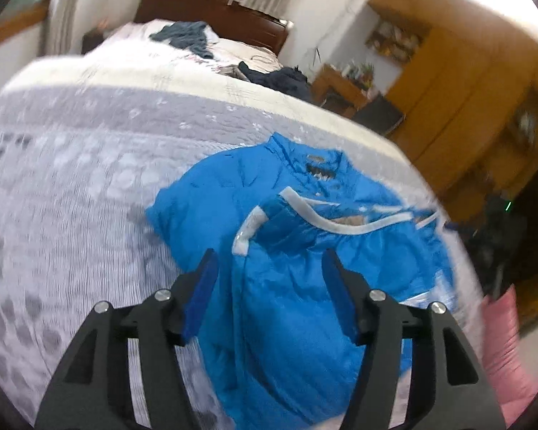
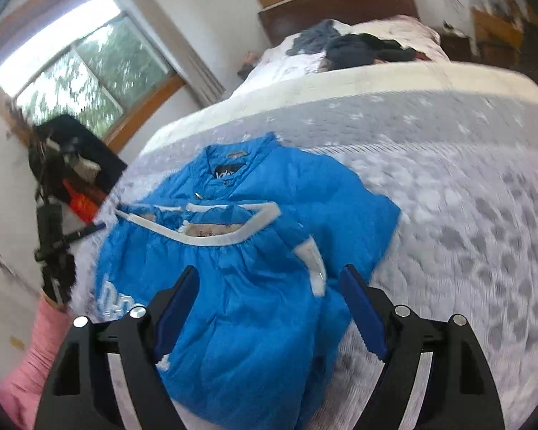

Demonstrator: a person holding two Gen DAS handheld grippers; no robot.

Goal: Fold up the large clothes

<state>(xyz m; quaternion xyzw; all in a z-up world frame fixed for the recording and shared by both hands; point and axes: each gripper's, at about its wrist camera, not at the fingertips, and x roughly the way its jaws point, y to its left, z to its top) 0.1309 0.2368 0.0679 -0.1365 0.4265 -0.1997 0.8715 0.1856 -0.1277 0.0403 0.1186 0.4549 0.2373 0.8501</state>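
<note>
Nearest, the left gripper (image 1: 267,272) and right gripper (image 2: 269,288) both hover with jaws spread wide, holding nothing, over the blue jacket (image 1: 305,251). It lies folded on the grey patterned bed (image 1: 71,179). Far off, dark clothes (image 2: 358,48) sit by the headboard (image 1: 211,14).

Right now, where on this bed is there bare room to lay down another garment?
The grey patterned quilt beside the blue jacket, away from the window, lies bare up to the cream band. The headboard end is crowded with dark clothes. The jacket fills the window-side edge.
</note>
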